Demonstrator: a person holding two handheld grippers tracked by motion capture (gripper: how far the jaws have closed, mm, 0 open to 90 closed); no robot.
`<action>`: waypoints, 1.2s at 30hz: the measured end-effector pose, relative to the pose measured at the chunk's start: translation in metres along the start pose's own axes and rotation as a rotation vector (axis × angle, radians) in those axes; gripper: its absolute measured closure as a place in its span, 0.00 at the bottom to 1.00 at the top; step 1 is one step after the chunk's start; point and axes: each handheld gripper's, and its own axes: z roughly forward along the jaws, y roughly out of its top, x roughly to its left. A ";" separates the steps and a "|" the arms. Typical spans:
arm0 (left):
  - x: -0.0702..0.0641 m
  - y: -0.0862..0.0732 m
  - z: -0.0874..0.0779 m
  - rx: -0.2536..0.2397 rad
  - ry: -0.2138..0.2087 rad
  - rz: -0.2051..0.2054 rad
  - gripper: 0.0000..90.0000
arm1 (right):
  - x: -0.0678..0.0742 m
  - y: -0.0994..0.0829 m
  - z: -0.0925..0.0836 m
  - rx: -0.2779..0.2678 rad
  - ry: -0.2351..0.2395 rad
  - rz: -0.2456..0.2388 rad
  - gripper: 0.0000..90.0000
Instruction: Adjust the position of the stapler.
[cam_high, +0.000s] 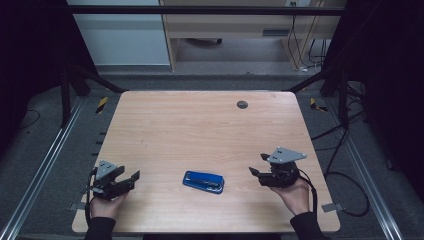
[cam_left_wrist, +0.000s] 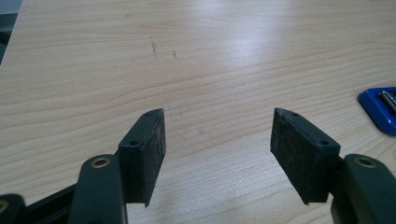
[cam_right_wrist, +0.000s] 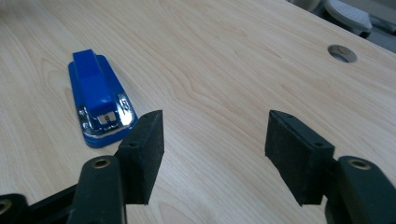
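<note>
Stapler: a blue stapler lies flat on the wooden table, near the edge closest to the person, at about 6 o'clock from the table's middle, untouched and between the two hands.
Left gripper: the left gripper sits at roughly 9 o'clock from the stapler, well apart from it, jaws spread wide over bare wood and holding nothing; its own view catches a blue corner of the stapler at the right edge.
Right gripper: the right gripper sits at 3 o'clock from the stapler, jaws likewise wide and empty.
Facing: in the right gripper view the metal-nosed end of the stapler points toward the gripper, just beside its jaw.
Reading: both tools flank the stapler, probably poised for a pick-up.
Cable hole: a round grommet lies toward 12 o'clock, far from the work.
</note>
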 end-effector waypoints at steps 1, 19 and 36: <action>0.000 0.000 0.000 0.001 -0.001 0.001 0.39 | 0.001 0.006 0.003 0.006 0.019 -0.004 0.42; 0.000 0.000 0.002 0.013 -0.008 0.001 0.39 | 0.016 0.054 0.039 0.106 0.142 -0.080 0.42; -0.001 0.000 0.003 0.030 -0.010 0.016 0.39 | 0.030 0.078 0.072 0.225 0.231 -0.183 0.43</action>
